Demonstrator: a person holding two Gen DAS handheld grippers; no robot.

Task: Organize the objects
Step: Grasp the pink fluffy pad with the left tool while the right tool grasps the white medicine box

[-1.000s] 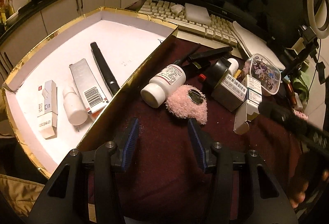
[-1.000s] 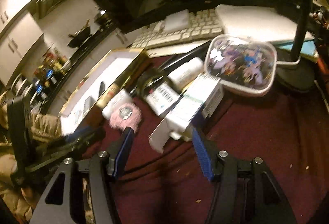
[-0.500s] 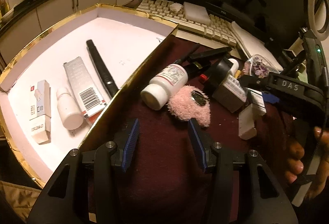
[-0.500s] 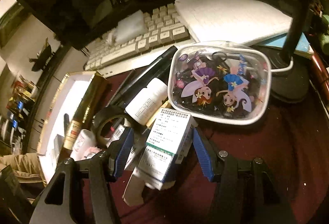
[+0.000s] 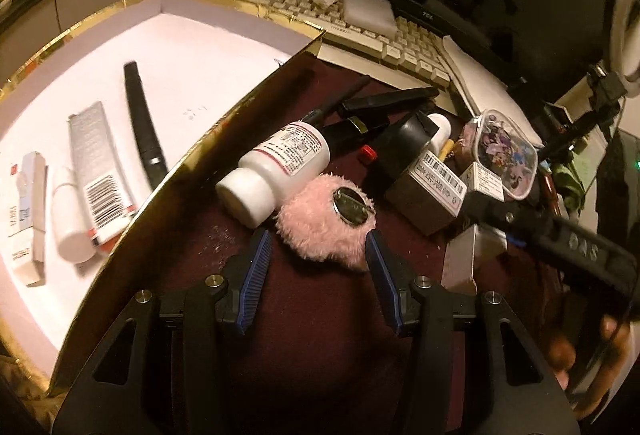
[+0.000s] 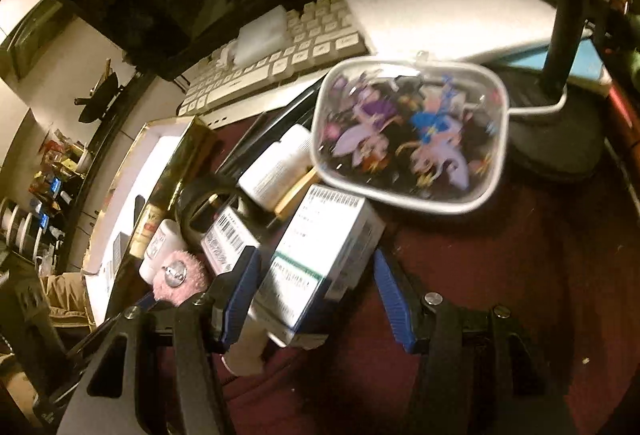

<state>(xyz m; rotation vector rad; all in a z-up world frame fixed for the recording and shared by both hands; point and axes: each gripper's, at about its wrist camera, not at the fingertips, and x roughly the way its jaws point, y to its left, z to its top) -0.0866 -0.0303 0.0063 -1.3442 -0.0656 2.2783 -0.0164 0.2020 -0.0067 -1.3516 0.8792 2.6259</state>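
My left gripper [image 5: 318, 239] is open, and a pink fluffy puff [image 5: 320, 227] with a metal clip lies between its fingertips on the dark red cloth. A white pill bottle [image 5: 280, 167] lies on its side just behind the puff, against the wall of the gold-edged tray [image 5: 224, 123]. My right gripper [image 6: 316, 263] is open around a white and green medicine box [image 6: 320, 255]. The left pad is close to the box and the right pad stands clear of it. The puff [image 6: 178, 277] also shows at the left of the right wrist view.
The tray holds a tube [image 5: 100, 163], a small bottle [image 5: 70, 219], a carton [image 5: 26, 211] and a black pen [image 5: 144, 127]. A barcode box [image 5: 432, 191], a clear case of cartoon figures [image 6: 408, 131], a keyboard [image 6: 280, 59], a monitor and a lamp base [image 6: 560, 143] crowd the back.
Both grippers came forward and down. The puff now lies between the left fingertips, and the medicine box sits deeper between the right fingers.
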